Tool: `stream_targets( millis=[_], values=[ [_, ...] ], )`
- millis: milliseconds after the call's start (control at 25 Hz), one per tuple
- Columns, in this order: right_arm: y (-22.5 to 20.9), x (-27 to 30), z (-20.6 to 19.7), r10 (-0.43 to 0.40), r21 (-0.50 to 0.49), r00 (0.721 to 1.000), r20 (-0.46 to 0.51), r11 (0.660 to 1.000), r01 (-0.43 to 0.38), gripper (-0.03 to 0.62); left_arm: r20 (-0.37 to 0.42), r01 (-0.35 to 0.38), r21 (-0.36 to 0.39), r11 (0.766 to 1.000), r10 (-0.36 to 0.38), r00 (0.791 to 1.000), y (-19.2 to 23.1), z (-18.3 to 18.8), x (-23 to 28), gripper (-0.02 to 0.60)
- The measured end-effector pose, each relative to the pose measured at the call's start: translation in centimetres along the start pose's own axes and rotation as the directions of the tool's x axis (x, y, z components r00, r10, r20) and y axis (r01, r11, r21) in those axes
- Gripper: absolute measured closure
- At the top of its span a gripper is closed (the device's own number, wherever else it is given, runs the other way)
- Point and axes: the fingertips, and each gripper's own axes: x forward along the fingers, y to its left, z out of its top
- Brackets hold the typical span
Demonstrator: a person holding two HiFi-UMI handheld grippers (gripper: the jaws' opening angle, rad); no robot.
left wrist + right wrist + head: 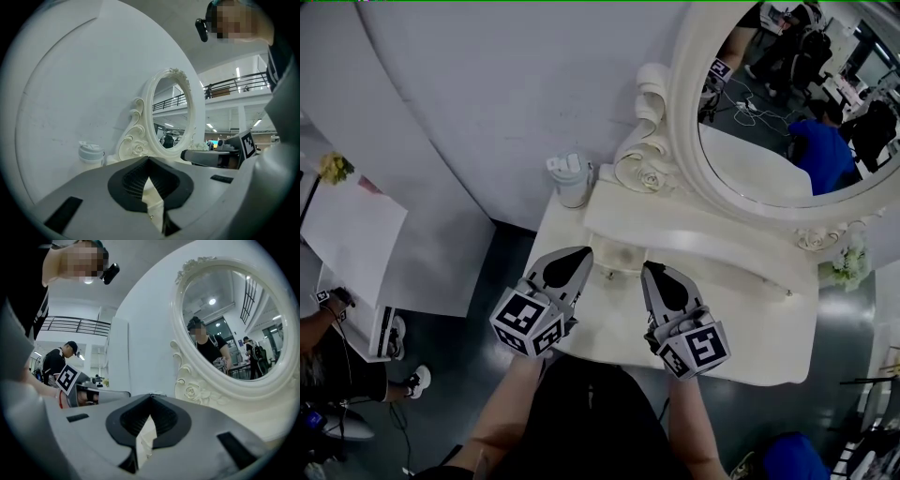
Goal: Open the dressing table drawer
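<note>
Currently holding left gripper above dressing table front-left part, jaws clenched, gripping nothing. Holding right gripper just beside, also above table, likewise clenched and empty. Noting drawer sitting in table's raised rear tier, showing between both gripper tips, apart from both. Observing lidded cup standing at table's rear-left corner.

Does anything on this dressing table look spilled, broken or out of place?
Nothing stands out: the white lidded cup stands upright on the cream dressing table beside the oval mirror; no spill or damage shows.
</note>
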Motion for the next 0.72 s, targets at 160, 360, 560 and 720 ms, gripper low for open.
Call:
stream_targets(
  millis=[160, 360, 560, 720],
  values=[
    [0.2, -0.1, 1.4, 0.0, -0.014, 1.0, 0.021, 1.0, 0.0, 0.589, 0.019, 0.025, 0.019, 1.0, -0.025, 1.0, -0.4, 1.3, -0.2, 0.581],
    [0.3, -0.2, 2.8, -0.007, -0.026, 0.999, 0.041, 1.0, 0.008, 0.589, 0.046, 0.048, 0.037, 0.998, -0.05, 0.998, -0.9, 2.9, -0.3, 0.581],
    [0.6, -0.5, 4.2, -0.011, -0.042, 0.998, 0.061, 0.999, 0.013, 0.589, 0.07, 0.062, 0.049, 0.997, -0.065, 0.995, -1.3, 4.3, -0.6, 0.58],
    [0.9, -0.4, 5.1, -0.006, -0.056, 0.997, 0.079, 0.998, 0.01, 0.589, 0.094, 0.067, 0.055, 0.996, -0.072, 0.993, -1.4, 5.4, -0.8, 0.581]
  ],
)
